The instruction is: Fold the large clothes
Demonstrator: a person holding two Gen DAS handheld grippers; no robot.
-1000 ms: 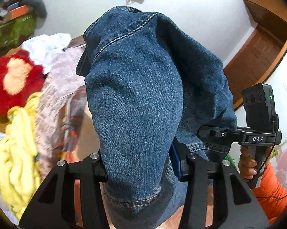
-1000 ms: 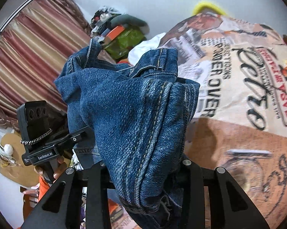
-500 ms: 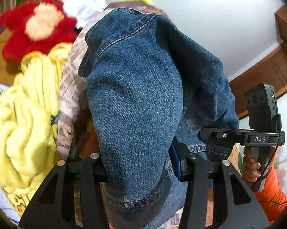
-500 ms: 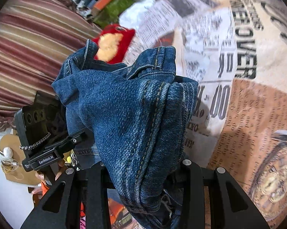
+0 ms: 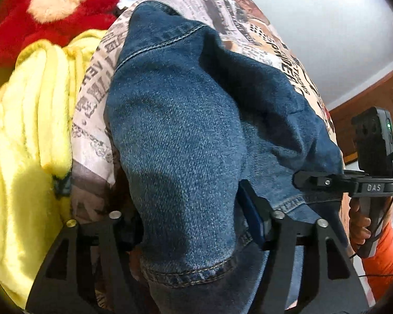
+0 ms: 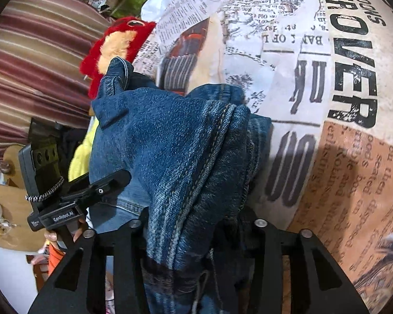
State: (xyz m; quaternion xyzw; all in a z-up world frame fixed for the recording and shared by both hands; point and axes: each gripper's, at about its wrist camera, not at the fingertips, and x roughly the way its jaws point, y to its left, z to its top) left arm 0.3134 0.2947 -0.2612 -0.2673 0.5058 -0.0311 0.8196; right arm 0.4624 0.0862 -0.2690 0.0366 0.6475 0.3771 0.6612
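Denim fills both my views: the blue jeans (image 5: 186, 141) hang bunched between each pair of fingers, above the newspaper-print bedspread (image 6: 327, 104). My left gripper (image 5: 193, 225) has its jaws opening, a thick fold of jeans between them; whether the pads press it I cannot tell. My right gripper (image 6: 193, 233) is likewise opening around a seamed wad of jeans. A yellow blanket (image 5: 26, 130) and red plush toy (image 5: 52, 7) lie beside the bedspread. I see no containers.

jeans (image 5: 186, 141) lowered onto bedspread (image 6: 327, 104), grippers opening
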